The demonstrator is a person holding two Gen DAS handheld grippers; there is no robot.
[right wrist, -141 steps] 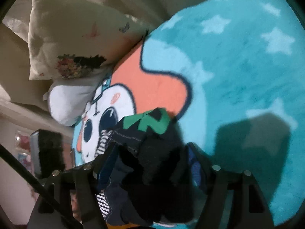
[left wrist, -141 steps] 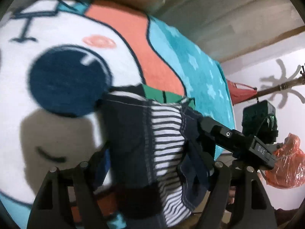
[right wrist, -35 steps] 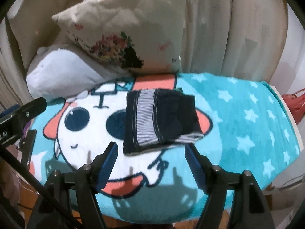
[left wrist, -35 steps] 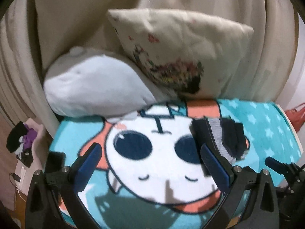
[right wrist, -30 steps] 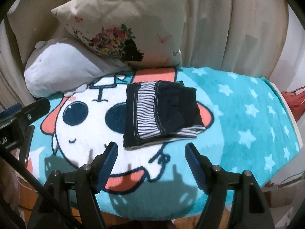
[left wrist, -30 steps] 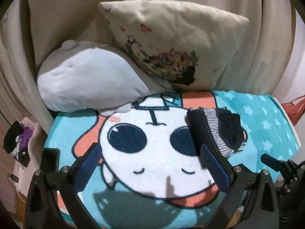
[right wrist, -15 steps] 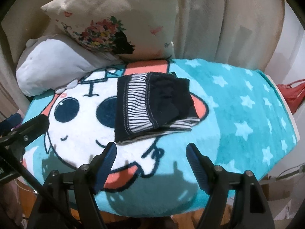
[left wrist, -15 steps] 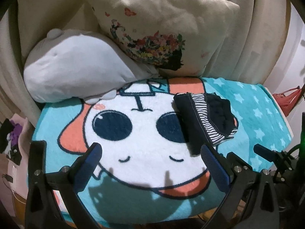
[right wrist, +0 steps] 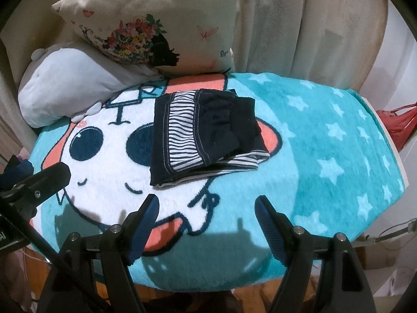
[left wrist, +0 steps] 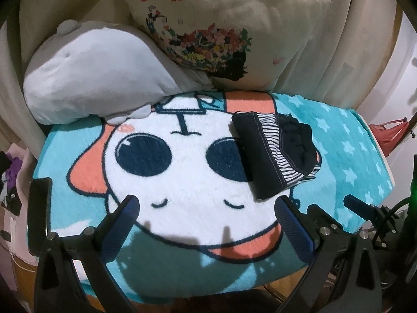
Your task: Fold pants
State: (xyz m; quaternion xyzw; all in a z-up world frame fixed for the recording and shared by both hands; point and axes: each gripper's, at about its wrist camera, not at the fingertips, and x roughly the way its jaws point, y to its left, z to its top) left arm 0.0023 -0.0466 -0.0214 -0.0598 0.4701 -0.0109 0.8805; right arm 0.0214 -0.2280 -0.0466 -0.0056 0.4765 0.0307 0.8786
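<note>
1. The pants (right wrist: 206,133) lie as a compact folded packet on the cartoon blanket (right wrist: 325,140). In the right wrist view they sit at about 12 o'clock from the right gripper (right wrist: 207,210), well apart from it. In the left wrist view the pants (left wrist: 276,154) are at about 1 o'clock from the left gripper (left wrist: 207,212).

2. Both grippers are spread wide and hold nothing. No fingertip touches the cloth.

3. The packet shows a dark outer layer, a striped band and a second dark layer on top. Its near edge shows several layers, not perfectly aligned, and a striped layer sticks out at 4 o'clock of the packet.

4. Judged from this, the folding itself seems finished, and the step in hand is the release and the moving away from the packet.

5. The next move probably calls for little: perhaps to press the loose striped corner flat, or simply to leave the pants where they are.

6. A floral pillow (right wrist: 146,23) and a white plush cushion (right wrist: 65,88) lean at the far edge of the blanket, at 11 o'clock from the pants, not touching them.
</note>
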